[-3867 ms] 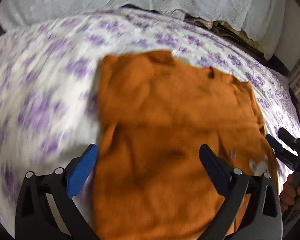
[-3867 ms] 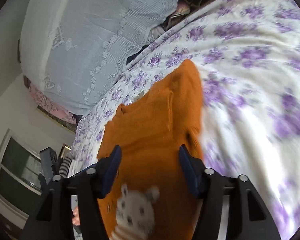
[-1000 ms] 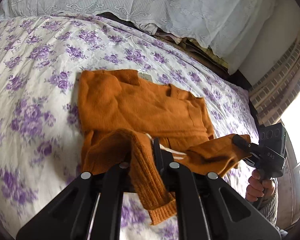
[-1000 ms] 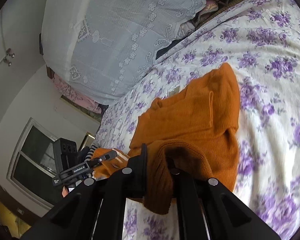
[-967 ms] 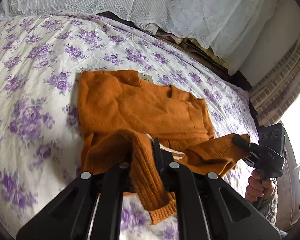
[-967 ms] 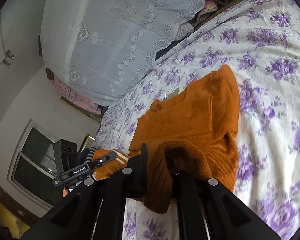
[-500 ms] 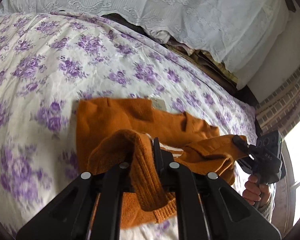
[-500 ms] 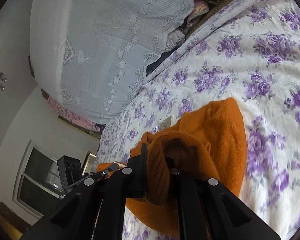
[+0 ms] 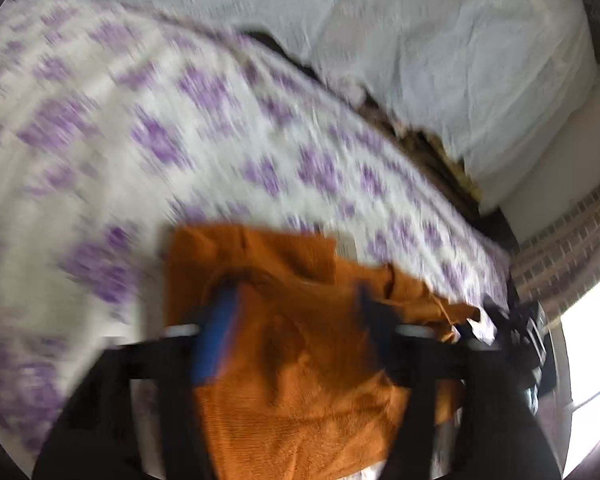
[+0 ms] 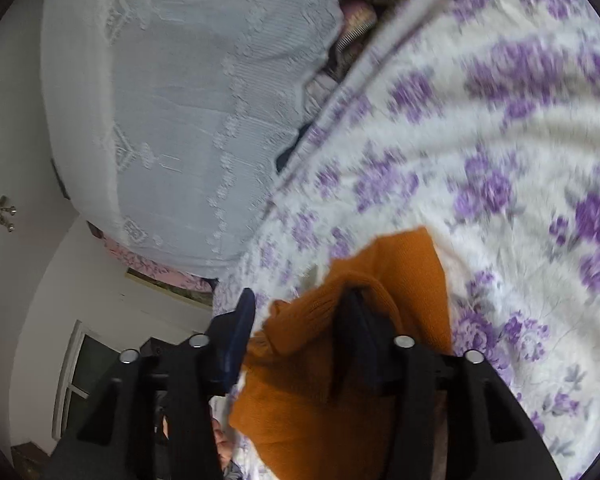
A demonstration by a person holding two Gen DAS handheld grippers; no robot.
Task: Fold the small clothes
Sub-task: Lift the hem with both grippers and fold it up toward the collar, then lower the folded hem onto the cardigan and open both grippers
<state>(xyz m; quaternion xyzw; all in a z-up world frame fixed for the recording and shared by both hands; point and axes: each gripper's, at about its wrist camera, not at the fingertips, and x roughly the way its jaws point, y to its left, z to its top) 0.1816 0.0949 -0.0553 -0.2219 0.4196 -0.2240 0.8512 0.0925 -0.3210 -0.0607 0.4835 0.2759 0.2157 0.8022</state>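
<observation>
An orange knit sweater [image 9: 300, 380] lies folded on the floral bedsheet [image 9: 100, 140], its lower half laid up over the collar end. My left gripper [image 9: 296, 324] is just above it; its jaws are opening wide, and the cloth lies loose between the blue pads [image 9: 216, 332]. The view is blurred by motion. In the right wrist view the sweater [image 10: 412, 280] bunches between my right gripper's [image 10: 300, 334] jaws, which are opening, and a fold hangs over the right finger [image 10: 360, 336]. The right gripper's body [image 9: 516, 332] shows at the sweater's right edge.
A pile under a white lace cover [image 9: 440, 48] runs along the head of the bed [image 10: 180, 100]. A brick wall and bright window [image 9: 572, 264] are to the right. A dark window [image 10: 80, 376] and white cupboard door [image 10: 4, 208] lie beyond the bed's far side.
Both grippers, shut on the sweater's hem a second ago, carried it toward the collar and have now sprung apart. The hem has dropped onto the upper half.
</observation>
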